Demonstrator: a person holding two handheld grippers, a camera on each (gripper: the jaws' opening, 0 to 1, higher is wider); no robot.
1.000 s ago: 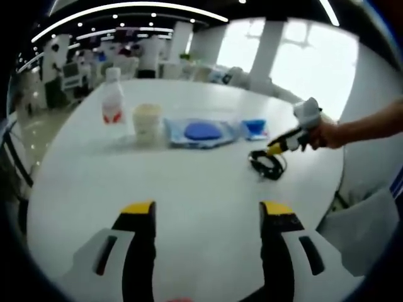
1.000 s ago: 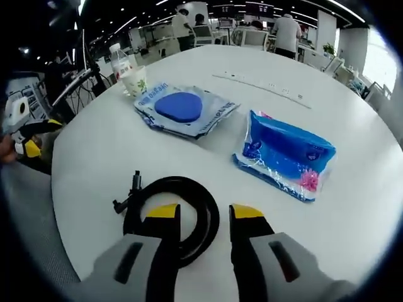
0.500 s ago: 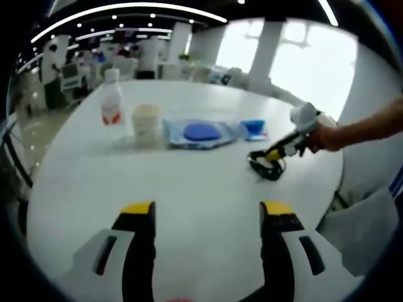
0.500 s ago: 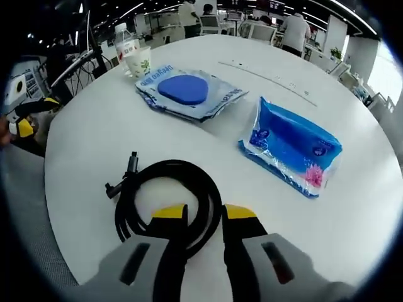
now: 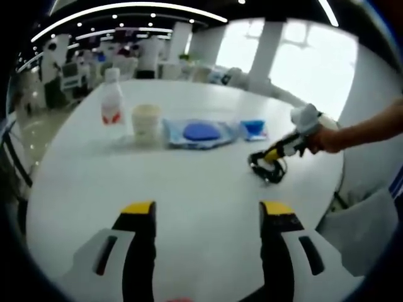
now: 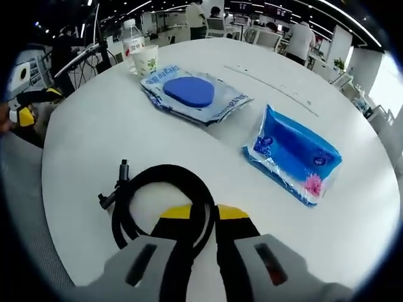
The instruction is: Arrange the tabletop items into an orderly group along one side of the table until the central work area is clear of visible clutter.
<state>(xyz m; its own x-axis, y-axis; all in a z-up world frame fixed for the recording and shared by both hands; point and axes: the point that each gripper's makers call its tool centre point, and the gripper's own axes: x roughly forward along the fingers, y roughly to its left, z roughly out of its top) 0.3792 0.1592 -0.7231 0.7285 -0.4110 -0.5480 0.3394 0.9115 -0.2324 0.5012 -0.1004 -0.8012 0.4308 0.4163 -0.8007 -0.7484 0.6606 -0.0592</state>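
A coiled black cable point(image 6: 165, 174) lies near the table's edge. My right gripper point(image 6: 203, 212) has its jaws shut on the near side of the loop. In the left gripper view the same cable point(image 5: 267, 170) sits at the right, with the right gripper point(image 5: 274, 155) on it, held by a hand. A blue tissue pack point(image 6: 293, 154), a clear packet with a blue oval pad point(image 6: 195, 94), a paper cup point(image 6: 146, 60) and a water bottle point(image 6: 132, 39) lie in a row across the white table point(image 6: 88, 138). My left gripper point(image 5: 208, 211) hovers open over bare tabletop, holding nothing.
The table is round, and its edge drops off close behind the cable point(image 6: 44, 207). A thin seam with small fittings point(image 6: 271, 78) crosses the far side. Several people and desks stand in the background. The left gripper point(image 6: 25, 112) shows at the left past the edge.
My right gripper's jaws have narrowed from a wide gap to shut around the cable loop, and the view has come closer to it. The left gripper has not moved.
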